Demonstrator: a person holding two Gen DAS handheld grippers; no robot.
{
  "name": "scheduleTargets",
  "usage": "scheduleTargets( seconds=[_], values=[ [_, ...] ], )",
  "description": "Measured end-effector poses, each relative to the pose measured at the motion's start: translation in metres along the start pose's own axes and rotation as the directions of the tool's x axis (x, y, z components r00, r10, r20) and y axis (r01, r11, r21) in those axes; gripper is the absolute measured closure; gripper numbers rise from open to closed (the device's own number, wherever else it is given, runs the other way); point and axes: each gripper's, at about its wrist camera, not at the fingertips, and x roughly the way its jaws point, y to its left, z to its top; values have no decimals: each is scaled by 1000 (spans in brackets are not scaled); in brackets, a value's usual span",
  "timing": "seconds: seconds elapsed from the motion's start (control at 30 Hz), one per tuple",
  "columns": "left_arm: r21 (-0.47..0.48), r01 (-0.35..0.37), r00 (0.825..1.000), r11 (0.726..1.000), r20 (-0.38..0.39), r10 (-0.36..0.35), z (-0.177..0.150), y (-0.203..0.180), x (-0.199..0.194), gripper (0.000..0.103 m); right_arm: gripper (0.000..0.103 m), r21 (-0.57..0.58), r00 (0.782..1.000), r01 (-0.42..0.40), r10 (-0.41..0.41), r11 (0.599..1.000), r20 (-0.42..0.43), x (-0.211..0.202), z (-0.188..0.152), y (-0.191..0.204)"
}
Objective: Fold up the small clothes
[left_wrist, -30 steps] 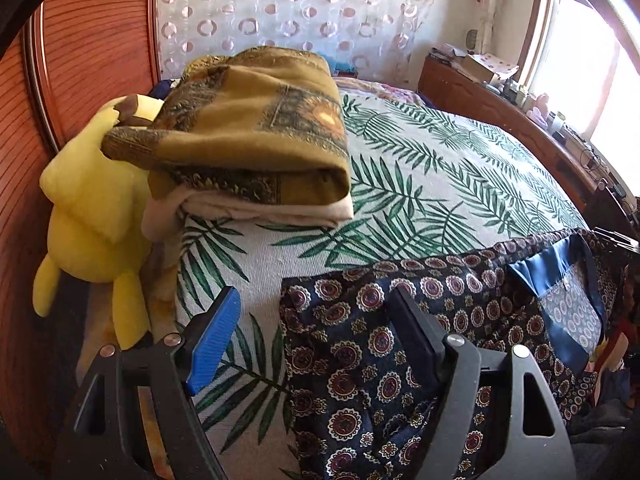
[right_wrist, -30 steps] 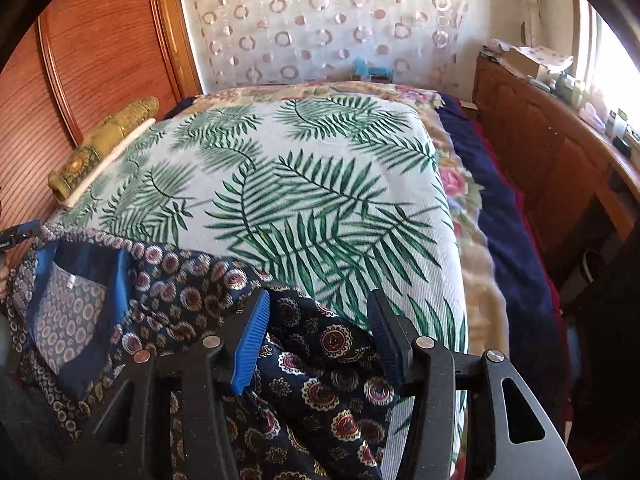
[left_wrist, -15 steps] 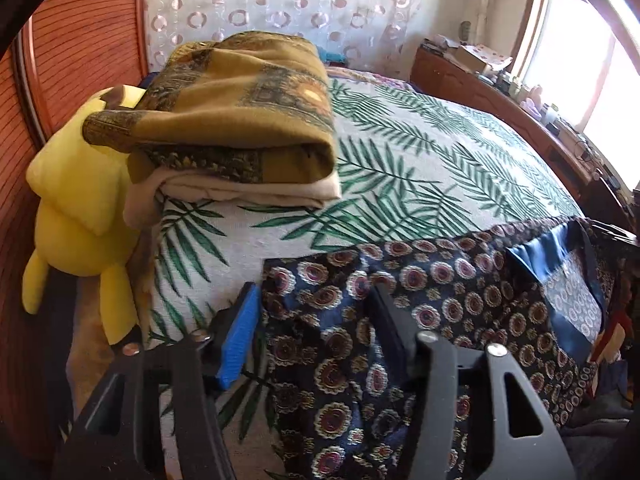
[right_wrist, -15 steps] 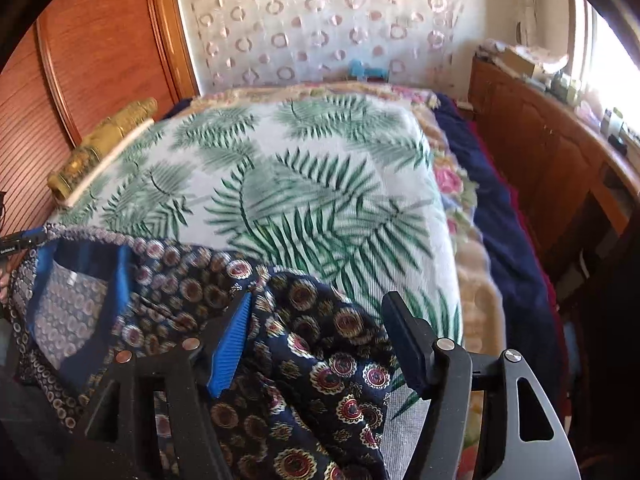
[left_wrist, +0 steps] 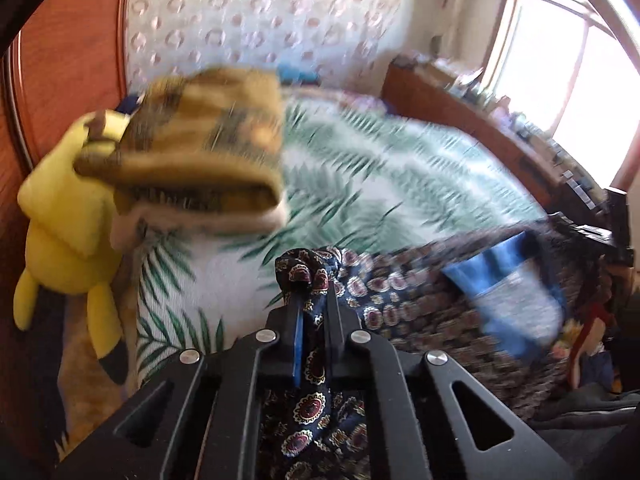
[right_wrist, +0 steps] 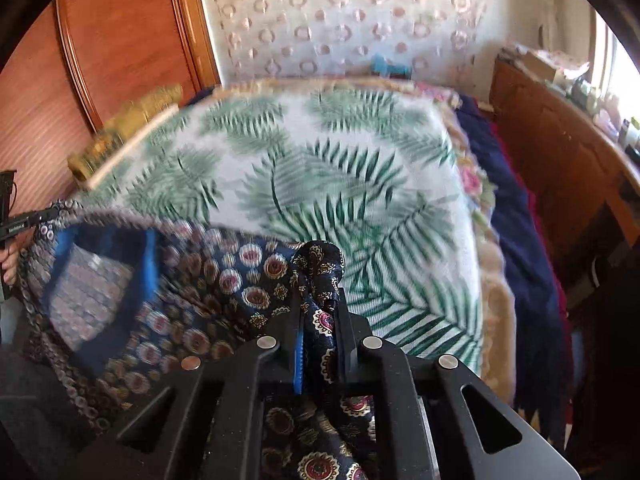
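A dark navy garment (left_wrist: 400, 292) printed with red and gold medallions, with a blue lining (left_wrist: 500, 280), lies across the near end of the bed. My left gripper (left_wrist: 312, 300) has its jaws closing, and its pads pinch a bunched corner of the fabric, which sticks up past the fingertips. In the right wrist view the same garment (right_wrist: 224, 280) spreads to the left. My right gripper (right_wrist: 320, 312) is closing too, and a wad of cloth is squeezed between its pads. The left wrist view is blurred by motion.
The bedspread (right_wrist: 320, 168) is white with green palm leaves. A folded mustard-brown cloth (left_wrist: 200, 148) and a yellow plush toy (left_wrist: 64, 220) sit at the bed's left side against the wooden panel. A wooden sideboard (right_wrist: 560, 160) runs along the right under the window.
Both grippers went from open over the garment to pinching its fabric. The left one has lifted with its corner of cloth; the right one has stayed about where it was.
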Motion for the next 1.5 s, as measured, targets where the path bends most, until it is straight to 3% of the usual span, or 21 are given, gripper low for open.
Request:
scheduleTargets(
  seconds=[0.1,0.23,0.37,0.53,0.7,0.87,1.07,1.1,1.13,1.17,1.2,1.23,1.33,1.43,1.5],
  values=[
    [13,53,995,999,89,-54,7,-10,-32,95,93,1,996,-21,20,1000,86,-35,8,2],
    [30,52,979,998,194,-57,15,-21,-69,96,93,-16,986,-10,12,1000,166,-73,18,9],
    [37,32,952,999,303,-42,30,-26,-105,96,93,-43,967,9,2,999,253,-110,25,17],
    [47,10,903,999,430,-29,64,-28,-143,96,93,-71,926,44,-14,996,378,-159,40,24],
    [44,-5,882,999,470,-16,103,-18,-141,96,93,-117,900,85,-26,989,436,-177,71,30],
    [24,-61,899,998,436,44,151,-5,-98,96,93,-144,897,158,-81,977,435,-149,116,26],
    [29,-157,937,987,322,140,182,18,-11,93,93,-102,921,206,-158,973,355,-53,168,32],
    [27,-177,944,984,287,162,185,26,9,90,90,-93,927,216,-174,972,332,-36,172,32],
    [24,-166,950,986,271,154,184,30,19,90,78,-80,930,233,-198,969,311,-18,177,33],
    [20,-142,957,990,257,132,182,33,25,84,71,-64,928,258,-229,964,295,-7,183,37],
    [13,-112,968,994,226,106,179,38,36,79,58,-47,926,295,-273,954,262,14,185,35],
    [12,-112,971,994,213,107,175,37,39,78,55,-42,931,299,-282,953,231,26,187,36],
    [32,-115,970,993,221,105,160,31,38,66,55,-28,947,293,-286,956,148,58,183,37],
    [49,-96,974,994,209,83,149,22,35,48,55,-20,956,269,-264,963,132,70,181,35],
    [59,-86,976,995,205,72,140,16,32,24,55,-18,958,262,-258,965,126,67,174,38]
  ],
)
